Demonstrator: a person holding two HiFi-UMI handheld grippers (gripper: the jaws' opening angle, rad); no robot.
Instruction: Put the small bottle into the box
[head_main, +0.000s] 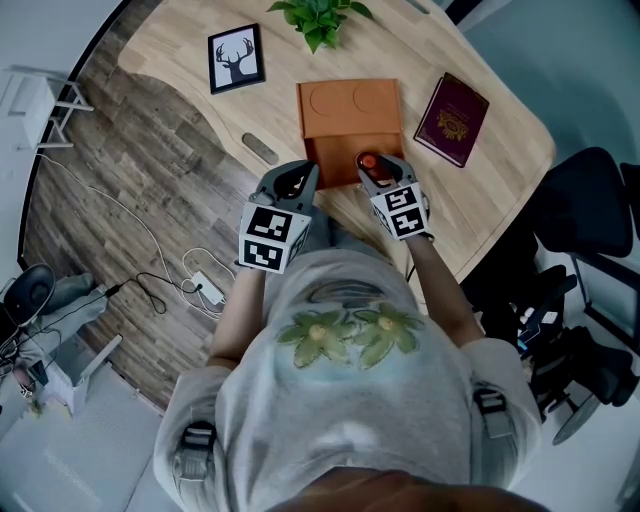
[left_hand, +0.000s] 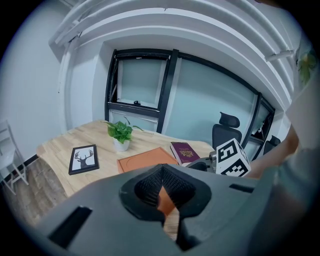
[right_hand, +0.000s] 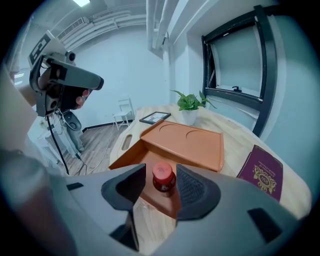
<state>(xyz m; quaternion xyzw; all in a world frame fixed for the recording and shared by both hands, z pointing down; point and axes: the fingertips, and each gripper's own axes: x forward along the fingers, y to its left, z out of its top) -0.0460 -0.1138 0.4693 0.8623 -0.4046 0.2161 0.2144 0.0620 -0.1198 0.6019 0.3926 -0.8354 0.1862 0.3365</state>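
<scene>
The right gripper (right_hand: 161, 181) has its fingers spread around the bottle (right_hand: 163, 176), standing between them just inside the box (right_hand: 195, 145)'s near edge. The left gripper (left_hand: 162, 194)'s fingers are pressed together, empty. A finger clipping the cap could tip it onto the tabletop (head_main: 480, 190).

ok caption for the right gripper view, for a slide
Right hand-held gripper, jaws open, around small red-capped dark bottle standing in open orange box

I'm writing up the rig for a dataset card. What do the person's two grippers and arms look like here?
Both the left gripper and the right gripper have grey moulded bodies, with dark ribbed pads lining each claw. Each carries a white cube printed with black square markers. The arms are bare below the short sleeves of a light grey T-shirt with a green leaf print.
</scene>
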